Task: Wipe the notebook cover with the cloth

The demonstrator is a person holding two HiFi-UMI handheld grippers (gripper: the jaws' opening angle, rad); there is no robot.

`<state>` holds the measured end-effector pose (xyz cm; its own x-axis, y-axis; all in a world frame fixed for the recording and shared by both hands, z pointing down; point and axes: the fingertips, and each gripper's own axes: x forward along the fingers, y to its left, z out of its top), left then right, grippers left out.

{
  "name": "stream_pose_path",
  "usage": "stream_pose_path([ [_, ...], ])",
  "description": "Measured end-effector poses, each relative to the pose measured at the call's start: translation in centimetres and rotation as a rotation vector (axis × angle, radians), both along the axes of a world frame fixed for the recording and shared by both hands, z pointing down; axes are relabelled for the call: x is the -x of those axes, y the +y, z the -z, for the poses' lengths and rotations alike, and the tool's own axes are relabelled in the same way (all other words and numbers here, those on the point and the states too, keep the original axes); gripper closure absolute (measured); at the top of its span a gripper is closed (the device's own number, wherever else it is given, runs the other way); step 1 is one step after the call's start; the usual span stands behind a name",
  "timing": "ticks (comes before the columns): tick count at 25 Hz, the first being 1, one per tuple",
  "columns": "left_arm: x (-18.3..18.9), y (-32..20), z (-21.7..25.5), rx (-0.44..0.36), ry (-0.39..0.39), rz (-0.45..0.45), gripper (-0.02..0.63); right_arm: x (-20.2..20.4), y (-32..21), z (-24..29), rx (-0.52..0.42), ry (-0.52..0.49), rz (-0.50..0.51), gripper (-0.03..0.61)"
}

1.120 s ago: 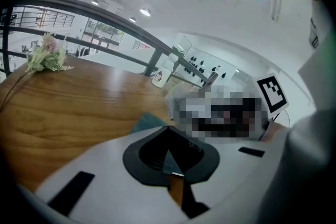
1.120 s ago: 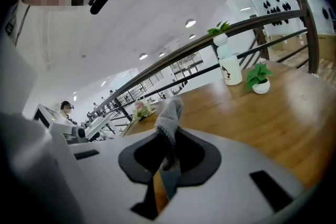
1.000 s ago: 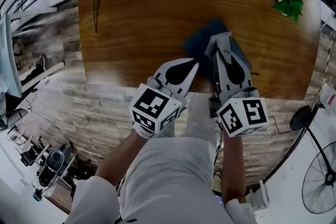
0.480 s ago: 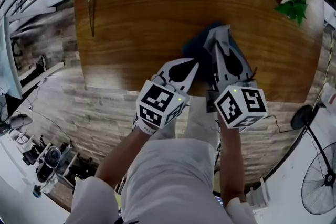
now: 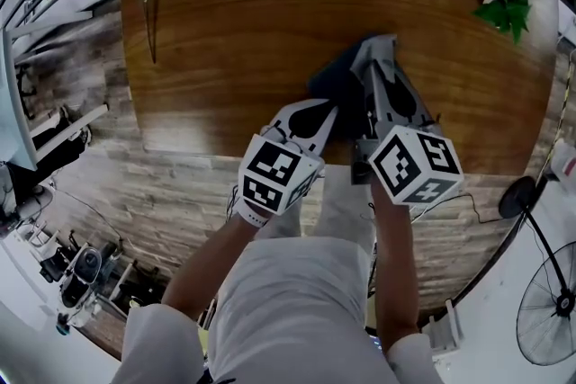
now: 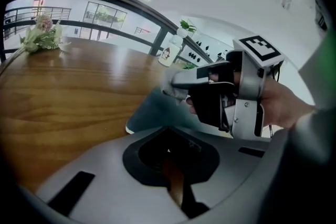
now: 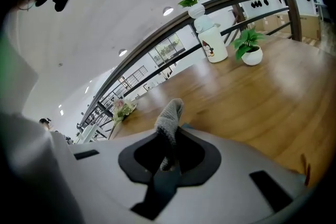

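The right gripper (image 5: pixel 382 66) has its jaws clamped on the grey cloth (image 7: pixel 169 113), whose bunched end sticks up between them. It sits over the dark blue notebook (image 5: pixel 337 87), which lies near the bench's (image 5: pixel 252 13) front edge. The left gripper (image 5: pixel 328 111) rests at the notebook's near-left edge, its jaws drawn to a thin slit with nothing between them.

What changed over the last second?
The right tool, shut on the cloth, slid a little forward across the notebook, away from the person. The left tool stayed shut by the notebook's near edge. The notebook did not visibly shift on the table.
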<state>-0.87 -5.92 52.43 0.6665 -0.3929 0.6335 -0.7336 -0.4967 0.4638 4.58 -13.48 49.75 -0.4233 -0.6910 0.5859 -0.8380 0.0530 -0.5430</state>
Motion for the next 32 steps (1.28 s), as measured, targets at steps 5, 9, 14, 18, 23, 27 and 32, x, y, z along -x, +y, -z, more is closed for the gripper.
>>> stream_pose_path([
  [5,0.1,0.0,-0.4,0.008,-0.012,-0.001,0.595,-0.1,-0.6,-0.8,0.033,0.003,-0.013,0.549],
  [9,0.1,0.0,-0.4,0.003,-0.020,0.003,0.595,0.1,-1.0,-1.4,0.059,0.008,-0.015,0.549],
  [14,0.1,-0.1,-0.5,0.005,-0.032,0.012,0.595,0.1,-1.3,-2.3,0.102,0.038,-0.013,0.549],
  [18,0.2,0.0,-0.6,0.019,-0.021,0.036,0.595,0.0,-1.1,-2.9,0.144,0.073,-0.007,0.548],
  [23,0.2,-0.1,-0.5,0.019,-0.017,0.052,0.595,-0.5,-0.8,-3.3,0.179,0.091,-0.016,0.548],
  [27,0.2,-0.1,-0.6,0.030,-0.023,0.067,0.595,-1.1,-0.1,-3.3,0.185,0.095,-0.034,0.546],
  [32,0.3,-0.2,-0.7,0.034,-0.024,0.087,0.595,-2.2,0.9,-3.3,0.194,0.079,-0.059,0.546],
])
